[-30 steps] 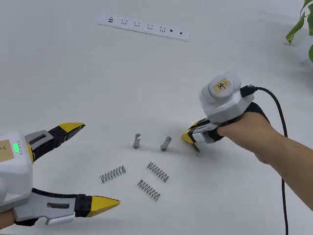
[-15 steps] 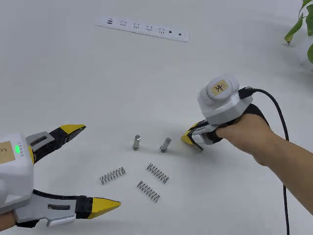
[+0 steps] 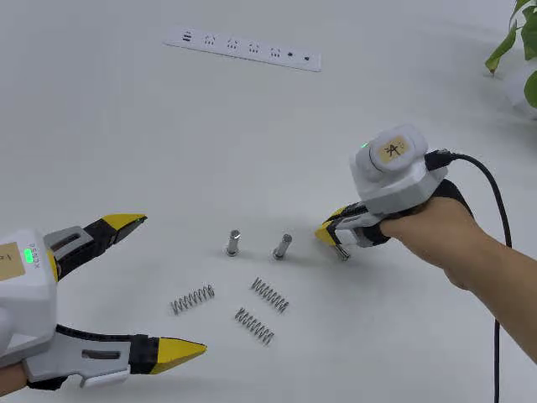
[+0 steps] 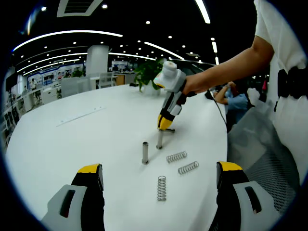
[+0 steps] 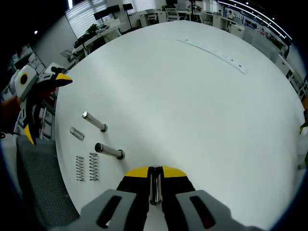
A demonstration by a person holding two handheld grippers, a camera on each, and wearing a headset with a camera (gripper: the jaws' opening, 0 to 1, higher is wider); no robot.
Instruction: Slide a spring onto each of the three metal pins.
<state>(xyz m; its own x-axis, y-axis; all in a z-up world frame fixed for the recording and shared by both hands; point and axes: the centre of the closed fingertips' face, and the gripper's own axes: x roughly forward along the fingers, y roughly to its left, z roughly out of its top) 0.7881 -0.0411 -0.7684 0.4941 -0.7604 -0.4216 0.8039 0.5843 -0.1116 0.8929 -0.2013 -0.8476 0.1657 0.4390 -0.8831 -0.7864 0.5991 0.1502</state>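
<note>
Two metal pins (image 3: 234, 243) (image 3: 283, 246) stand upright on the white table (image 3: 252, 143). A third pin (image 5: 154, 185) is held between the jaws of my right gripper (image 3: 333, 238), which is shut on it with the pin's end (image 3: 342, 253) low at the table. Three springs (image 3: 193, 298) (image 3: 270, 295) (image 3: 254, 326) lie flat in front of the pins. My left gripper (image 3: 164, 281) stands open at the lower left, with nothing between its yellow tips. In the left gripper view the two pins (image 4: 145, 153) (image 4: 159, 139) and the springs (image 4: 161, 187) (image 4: 176, 156) (image 4: 188, 167) lie ahead of the jaws.
A white power strip (image 3: 244, 48) lies at the far side of the table. Green plant leaves (image 3: 516, 46) hang in at the top right. A black cable (image 3: 491, 210) runs from the right gripper past the person's arm.
The right gripper has lifted slightly and shifted a little to the right with the pin. The left gripper, the standing pins and the springs have stayed put.
</note>
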